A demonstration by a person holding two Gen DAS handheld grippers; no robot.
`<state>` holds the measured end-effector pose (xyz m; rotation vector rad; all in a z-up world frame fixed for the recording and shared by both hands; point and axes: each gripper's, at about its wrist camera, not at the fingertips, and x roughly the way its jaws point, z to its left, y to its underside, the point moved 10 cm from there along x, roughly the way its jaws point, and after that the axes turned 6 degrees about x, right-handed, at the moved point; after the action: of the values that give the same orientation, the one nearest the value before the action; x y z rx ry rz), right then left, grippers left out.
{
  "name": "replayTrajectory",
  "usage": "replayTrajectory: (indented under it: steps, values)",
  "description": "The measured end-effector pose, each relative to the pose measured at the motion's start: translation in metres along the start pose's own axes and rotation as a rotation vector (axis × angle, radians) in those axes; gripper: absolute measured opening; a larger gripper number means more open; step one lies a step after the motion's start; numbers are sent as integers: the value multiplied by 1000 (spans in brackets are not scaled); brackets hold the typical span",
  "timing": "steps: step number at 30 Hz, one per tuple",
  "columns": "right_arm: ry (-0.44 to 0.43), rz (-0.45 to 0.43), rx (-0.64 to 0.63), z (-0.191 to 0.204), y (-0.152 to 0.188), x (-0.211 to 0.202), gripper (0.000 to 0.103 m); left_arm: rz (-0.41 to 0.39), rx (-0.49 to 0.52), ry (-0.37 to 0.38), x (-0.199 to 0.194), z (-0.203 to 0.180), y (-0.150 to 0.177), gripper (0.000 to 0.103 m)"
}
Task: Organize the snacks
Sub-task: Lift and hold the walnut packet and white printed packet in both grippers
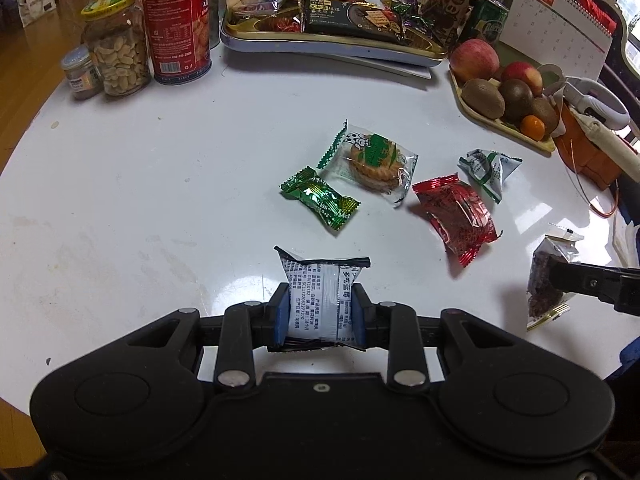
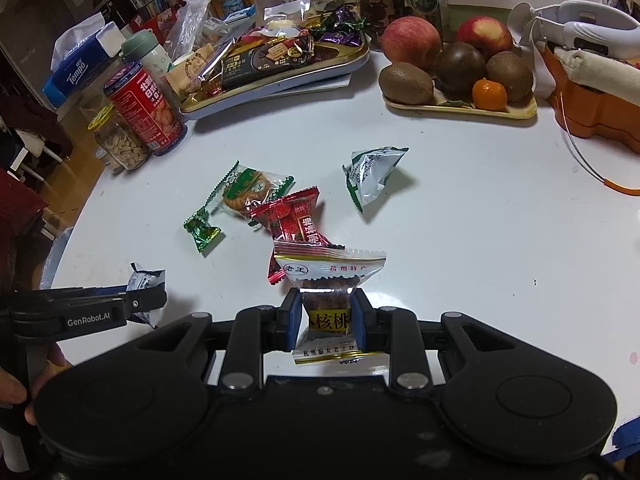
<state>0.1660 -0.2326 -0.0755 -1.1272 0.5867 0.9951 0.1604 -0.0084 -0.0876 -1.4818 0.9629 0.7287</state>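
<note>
My left gripper [image 1: 320,314] is shut on a silver snack packet [image 1: 320,300] with black print, held above the white table [image 1: 140,200]. My right gripper [image 2: 325,320] is shut on a clear walnut-cake packet [image 2: 328,280] with a yellow label. On the table ahead lie a green foil candy [image 1: 320,198], a cookie in a clear green-edged wrapper [image 1: 374,162], a red packet [image 1: 456,212] and a crumpled silver-green packet [image 1: 488,168]. The right gripper with its packet [image 1: 548,280] shows at the right edge of the left wrist view.
A snack-filled tray [image 1: 332,46] stands at the back. A peanut jar [image 1: 118,48] and a red can [image 1: 176,20] stand at the back left. A fruit tray [image 1: 508,128] with apples and kiwis sits at the right, beside an orange box [image 2: 592,108].
</note>
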Motion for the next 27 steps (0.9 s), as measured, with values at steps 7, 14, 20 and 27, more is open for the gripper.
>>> replayTrajectory:
  steps: [7,14,20,27]
  values:
    - [-12,-20,4,0,0,-9,28,-4,-10,10,-4,-1,3,39]
    - [7,-19,7,-7,2,-10,28,-21,-22,8,-12,1,3,39]
    - [-11,-47,37,-7,3,-21,28,-30,-26,8,-20,1,4,39]
    - [-39,-68,48,-3,13,-39,28,-54,10,10,-37,-8,10,39]
